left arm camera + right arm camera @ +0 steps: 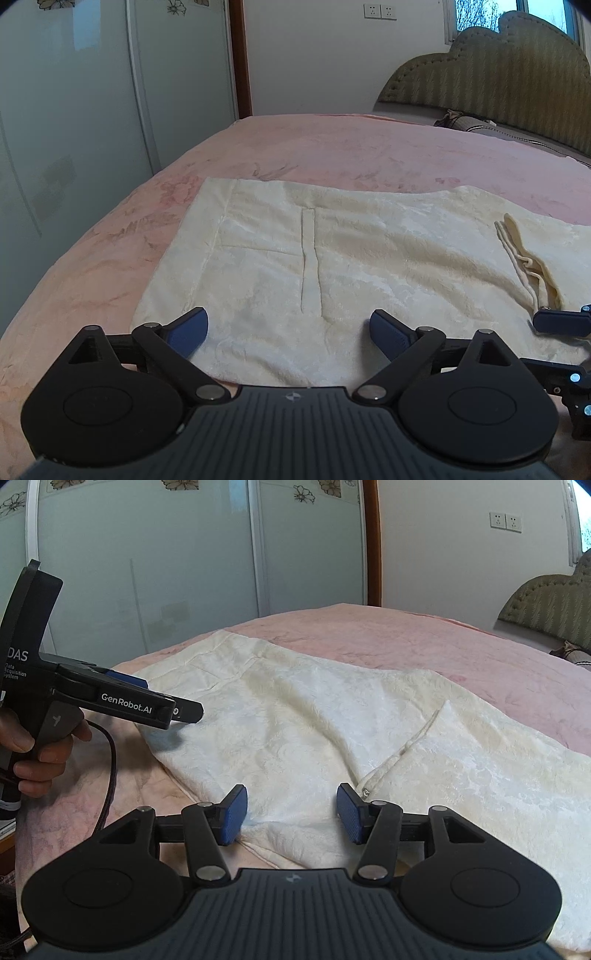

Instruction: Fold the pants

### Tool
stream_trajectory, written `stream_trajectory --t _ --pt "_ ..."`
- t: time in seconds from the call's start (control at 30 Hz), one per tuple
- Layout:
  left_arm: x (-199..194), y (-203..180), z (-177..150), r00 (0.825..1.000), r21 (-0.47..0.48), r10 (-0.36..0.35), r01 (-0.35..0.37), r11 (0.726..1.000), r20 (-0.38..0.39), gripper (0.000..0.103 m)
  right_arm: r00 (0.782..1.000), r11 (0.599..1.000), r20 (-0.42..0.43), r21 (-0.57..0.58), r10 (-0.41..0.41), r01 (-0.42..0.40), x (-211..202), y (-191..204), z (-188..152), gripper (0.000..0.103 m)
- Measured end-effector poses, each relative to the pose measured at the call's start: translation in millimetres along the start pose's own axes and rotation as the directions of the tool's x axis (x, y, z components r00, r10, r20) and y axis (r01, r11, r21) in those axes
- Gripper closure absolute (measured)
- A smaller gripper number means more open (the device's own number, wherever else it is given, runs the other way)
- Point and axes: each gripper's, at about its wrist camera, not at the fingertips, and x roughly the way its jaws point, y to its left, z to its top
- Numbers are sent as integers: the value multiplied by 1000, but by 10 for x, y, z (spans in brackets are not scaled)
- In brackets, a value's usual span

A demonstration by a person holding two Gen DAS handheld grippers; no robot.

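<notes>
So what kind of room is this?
Most likely a bedroom: a bed with a pink cover, a padded headboard and sliding wardrobe doors. Cream pants lie on the bed.

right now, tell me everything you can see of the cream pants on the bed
The cream pants are a soft, plush fabric with a faint embossed pattern. They lie spread flat on the pink bedspread, already folded lengthwise. A stitched vertical seam runs down the near panel, and a wide hem band edges one end. A folded edge with a thin drawstring shows at the other side. Both tools, left and right, hang open over the near edge; neither grips the fabric.
</notes>
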Motion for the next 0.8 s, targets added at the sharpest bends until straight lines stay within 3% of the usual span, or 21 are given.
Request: stream_trajectory --t 0.4,0.57,0.8 --pt "-55 -18 39 999 -11 35 -36 999 -35 5 999 999 9 -27 -42 42 -31 90 33 49" --pt "-73 62 60 998 -49 38 -40 998 -49 5 993 982 71 -156 -98 108 -90 335 120 32" --pt "-101 196 136 986 -69 156 -160 985 -61 5 996 972 84 -226 -40 58 -64 527 222 32"
